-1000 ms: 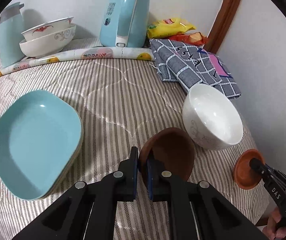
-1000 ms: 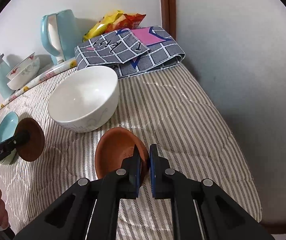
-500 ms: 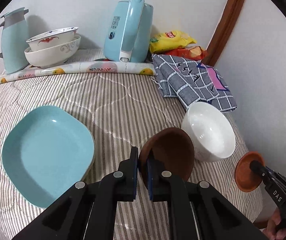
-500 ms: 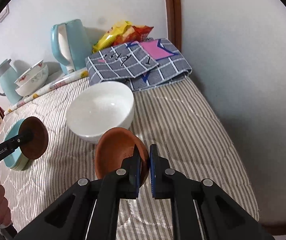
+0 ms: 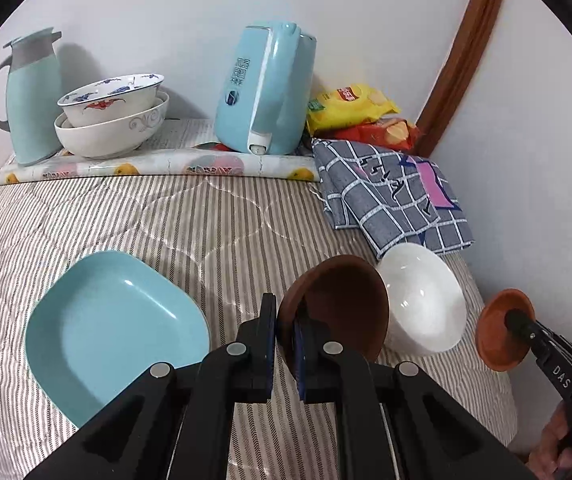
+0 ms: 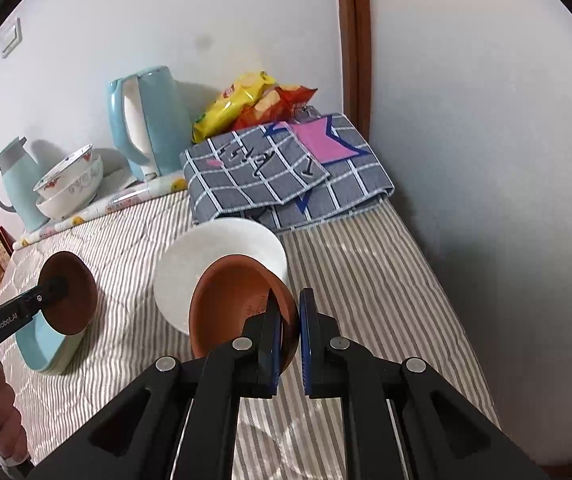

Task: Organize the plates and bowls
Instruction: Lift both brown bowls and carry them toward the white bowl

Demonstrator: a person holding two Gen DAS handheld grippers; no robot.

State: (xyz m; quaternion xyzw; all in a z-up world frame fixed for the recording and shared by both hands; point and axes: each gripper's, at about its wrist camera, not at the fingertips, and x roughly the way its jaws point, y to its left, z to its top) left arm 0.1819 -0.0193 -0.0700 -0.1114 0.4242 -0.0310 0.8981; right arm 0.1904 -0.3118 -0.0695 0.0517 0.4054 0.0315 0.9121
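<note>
My left gripper (image 5: 284, 322) is shut on the rim of a dark brown bowl (image 5: 342, 304) and holds it above the striped bed cover; the bowl also shows in the right wrist view (image 6: 71, 292). My right gripper (image 6: 289, 320) is shut on the rim of a terracotta bowl (image 6: 233, 304), which also shows in the left wrist view (image 5: 500, 330). A white bowl (image 5: 422, 304) sits between them on the cover, also in the right wrist view (image 6: 213, 256). A light blue square plate stack (image 5: 113, 328) lies at the left.
At the back stand two stacked patterned bowls (image 5: 113, 116), a light blue jug (image 5: 31, 96), a blue kettle (image 5: 263, 88), snack bags (image 5: 354, 114) and a folded checked cloth (image 5: 394, 196). Walls close off the right side.
Both grippers have risen and pulled back with their bowls; the table objects look smaller and farther. The terracotta bowl now overlaps the white bowl in the right wrist view.
</note>
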